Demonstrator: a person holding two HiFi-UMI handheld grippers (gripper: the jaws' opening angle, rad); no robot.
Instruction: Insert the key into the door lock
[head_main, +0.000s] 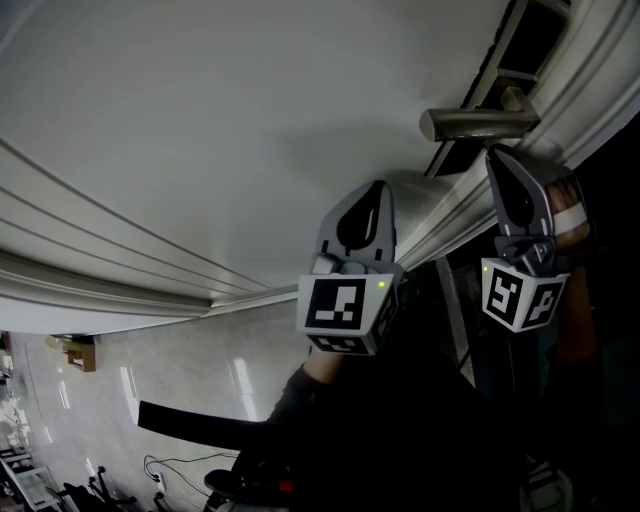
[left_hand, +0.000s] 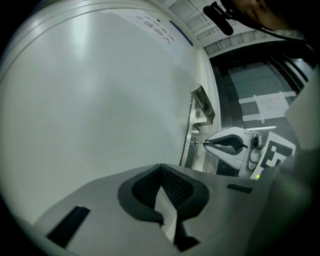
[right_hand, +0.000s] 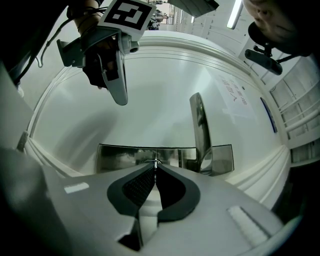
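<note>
At the lock plate (right_hand: 115, 157) | right gripper (right_hand: 155, 168) jaws pinch key (right_hand: 156, 162), tip at plate | left gripper (left_hand: 160, 168) jaws together

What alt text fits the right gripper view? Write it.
Right tongs, shut on a small key, hold its tip at the steel lock plate of a white door. The lever handle stands beside it; left tongs hover upper left.

Grey left tool (head_main: 375, 188), matching right tool (head_main: 493, 155), black pads (left_hand: 175, 187), black-and-white marker cubes (head_main: 340, 312), dark sleeve (head_main: 300, 388)
</note>
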